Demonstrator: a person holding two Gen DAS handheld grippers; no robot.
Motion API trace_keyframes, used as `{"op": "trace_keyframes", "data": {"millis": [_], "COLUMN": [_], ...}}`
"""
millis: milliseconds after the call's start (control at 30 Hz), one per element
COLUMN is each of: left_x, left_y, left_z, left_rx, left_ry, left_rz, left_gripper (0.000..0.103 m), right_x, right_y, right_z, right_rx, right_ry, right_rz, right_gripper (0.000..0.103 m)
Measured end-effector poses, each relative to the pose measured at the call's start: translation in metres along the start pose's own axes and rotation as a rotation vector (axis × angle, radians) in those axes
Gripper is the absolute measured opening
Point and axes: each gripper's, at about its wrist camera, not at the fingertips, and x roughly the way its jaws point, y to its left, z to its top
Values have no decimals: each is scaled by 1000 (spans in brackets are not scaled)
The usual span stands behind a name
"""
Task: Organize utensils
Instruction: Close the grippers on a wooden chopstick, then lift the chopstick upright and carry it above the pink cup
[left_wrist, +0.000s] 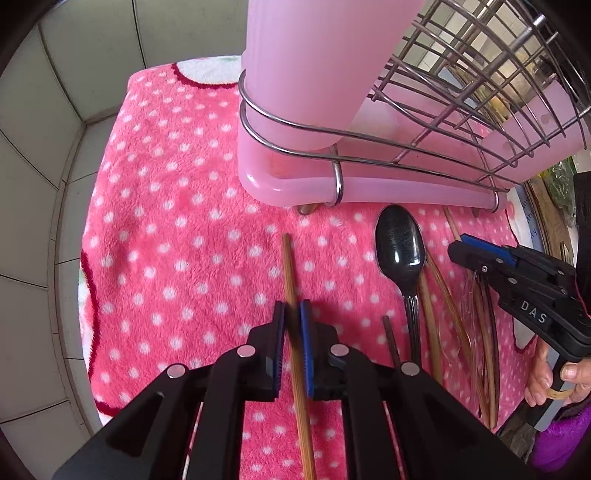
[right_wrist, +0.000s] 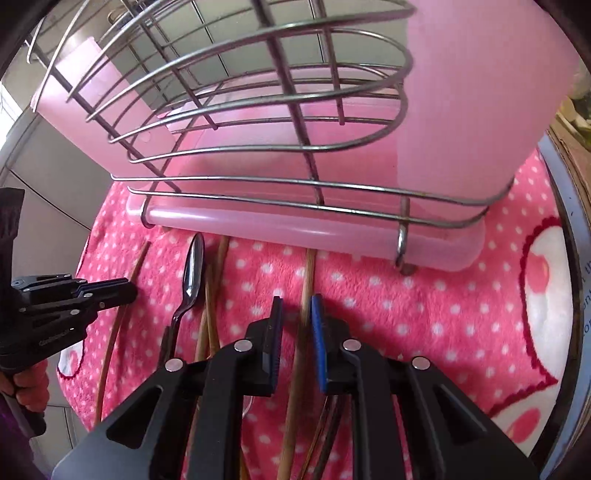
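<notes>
- Lying on a pink dotted towel, a chopstick runs between the fingers of the left gripper; the pads stand close on either side of it, but whether they press it cannot be told.
- Standing behind it is a pink tray carrying a wire rack. A tall pink cup sits in the rack's ring at the left end; nothing shows in the wire basket part, and the cup's inside is hidden.
- Resting just beside the tray's front edge, a black spoon lies bowl toward the tray, with more chopsticks close along its right side.
- Hovering over those sticks is the right gripper, its fingers together in the left view.
- Seen from the right wrist, the right gripper has its fingers a little apart around another chopstick on the towel, its tip under the tray; the spoon lies left of it, and the left gripper reaches in at far left.
</notes>
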Motion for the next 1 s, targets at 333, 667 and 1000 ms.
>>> {"op": "trace_keyframes", "data": {"millis": [333,667,1000], "left_x": [-4,-73,-139], "left_y": [-12,6,-8], "left_z": [-4,-32,-53], "left_rx": [9,-28,-6], "left_ry": [-21,-179,-371], "left_rz": [22,-40,-86], "left_gripper": [6,5,5], "right_x": [-16,-77,-137], "right_y": [-5,-13,-21], "right_z": [-11,-39,-57], "right_rx": [34,90,82], "right_ry": [-67,-228,-389], "right_rz": [26,110,132], "right_gripper": [6,6,6]}}
